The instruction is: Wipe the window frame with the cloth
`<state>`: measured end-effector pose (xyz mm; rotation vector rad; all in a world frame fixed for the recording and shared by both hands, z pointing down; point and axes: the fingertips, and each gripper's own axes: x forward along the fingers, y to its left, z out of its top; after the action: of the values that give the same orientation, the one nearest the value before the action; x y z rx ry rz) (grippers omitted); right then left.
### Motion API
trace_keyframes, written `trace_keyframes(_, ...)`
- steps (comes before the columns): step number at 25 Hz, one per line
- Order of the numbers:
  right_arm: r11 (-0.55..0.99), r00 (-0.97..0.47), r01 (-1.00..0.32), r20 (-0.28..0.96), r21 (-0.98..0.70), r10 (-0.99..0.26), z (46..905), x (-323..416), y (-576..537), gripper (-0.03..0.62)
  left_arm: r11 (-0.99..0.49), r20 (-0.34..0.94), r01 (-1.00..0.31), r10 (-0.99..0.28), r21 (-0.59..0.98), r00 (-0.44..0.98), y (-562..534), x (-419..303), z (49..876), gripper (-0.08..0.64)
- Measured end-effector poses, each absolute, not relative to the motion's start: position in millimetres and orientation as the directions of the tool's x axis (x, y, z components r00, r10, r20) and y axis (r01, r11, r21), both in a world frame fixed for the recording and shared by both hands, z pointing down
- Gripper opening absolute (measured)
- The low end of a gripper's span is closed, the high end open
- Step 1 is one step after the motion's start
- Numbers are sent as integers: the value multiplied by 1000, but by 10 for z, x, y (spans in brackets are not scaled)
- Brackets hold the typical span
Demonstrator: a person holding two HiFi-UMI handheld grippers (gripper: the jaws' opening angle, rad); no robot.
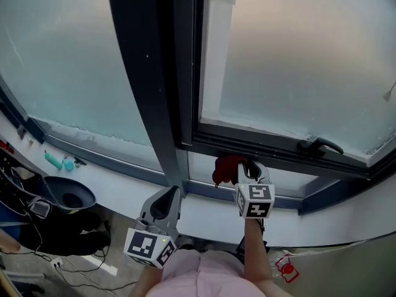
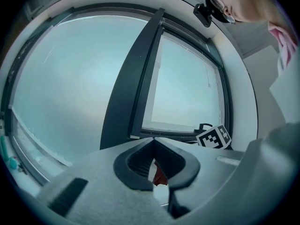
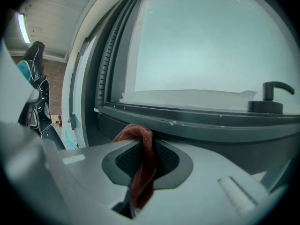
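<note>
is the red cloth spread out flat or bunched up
Bunched up: the dark red terry cloth hangs as a twisted strand pinched between the right gripper's closed jaws, beside the dark window frame.

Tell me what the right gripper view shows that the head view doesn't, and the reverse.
Right gripper view only: the red cloth running down between the right gripper's shut jaws, its top fold just under the window frame's lower rail. Head view only: the left gripper, shut and empty, held back from the frame. Both: the cloth, the frame and the window handle.
</note>
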<state>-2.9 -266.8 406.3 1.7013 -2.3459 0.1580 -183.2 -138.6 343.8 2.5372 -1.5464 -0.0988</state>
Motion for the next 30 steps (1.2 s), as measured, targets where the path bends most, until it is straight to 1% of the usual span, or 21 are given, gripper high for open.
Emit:
trace_keyframes(11, 204, -187, -978, 253, 46, -949, 4067, 587, -2558, 52, -512, 29, -841, -851, 174, 524, -1382, -1498, 3436, -3)
trace_keyframes(30, 128, -115, -991, 248, 34, -962, 4068, 1148, -2473, 52, -551, 29, -816, -826, 173, 564, -1412, -1135, 3447, -3)
